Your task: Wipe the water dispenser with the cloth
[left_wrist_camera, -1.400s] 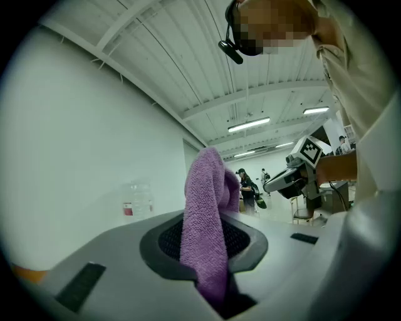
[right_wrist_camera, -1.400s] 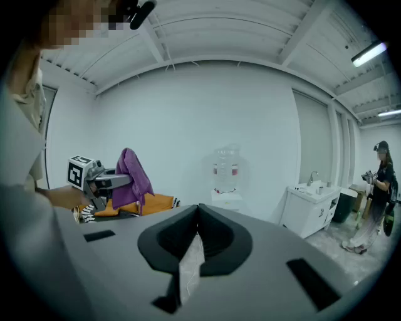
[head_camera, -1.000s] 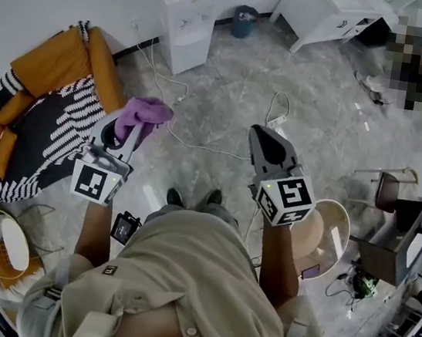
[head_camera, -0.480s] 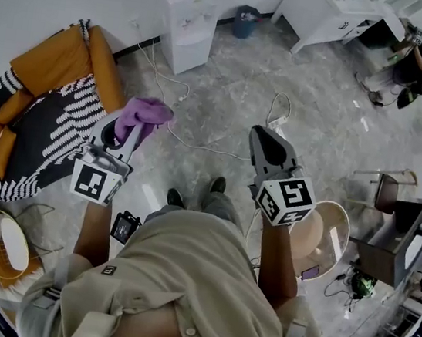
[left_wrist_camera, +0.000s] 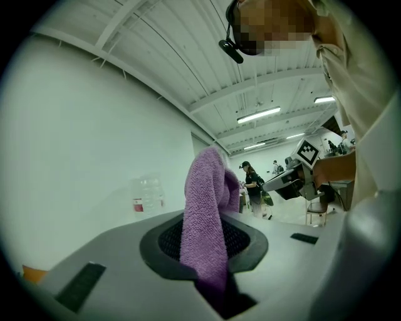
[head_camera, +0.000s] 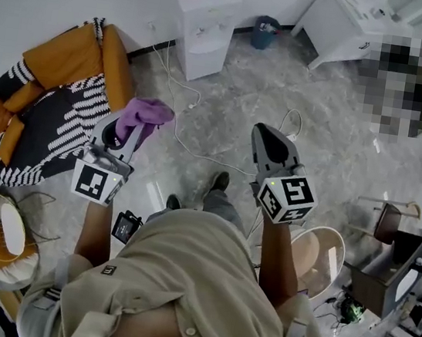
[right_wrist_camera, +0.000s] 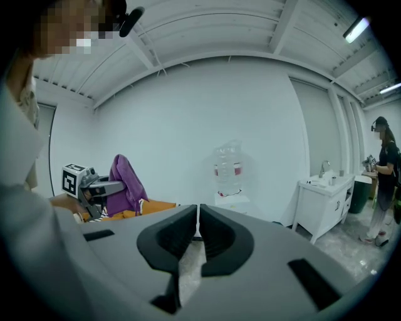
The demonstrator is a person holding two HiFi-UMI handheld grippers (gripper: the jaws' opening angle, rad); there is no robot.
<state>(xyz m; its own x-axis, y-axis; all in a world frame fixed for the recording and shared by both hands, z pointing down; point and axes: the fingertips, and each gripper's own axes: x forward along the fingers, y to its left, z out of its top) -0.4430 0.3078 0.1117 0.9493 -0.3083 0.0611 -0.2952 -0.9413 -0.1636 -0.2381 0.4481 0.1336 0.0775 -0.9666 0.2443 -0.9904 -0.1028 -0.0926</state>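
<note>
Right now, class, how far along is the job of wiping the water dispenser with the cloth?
Done: the cloth is picked up, with the left gripper jaws shut on it. In hand: the approach. The water dispenser stands across the floor, well apart from both grippers, and the right gripper is shut and empty. Left: getting to the dispenser and all of the wiping.

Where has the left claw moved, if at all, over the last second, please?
Yes, slightly: against the water dispenser, the left claw holding the cloth has shifted leftward in the head view.
</note>
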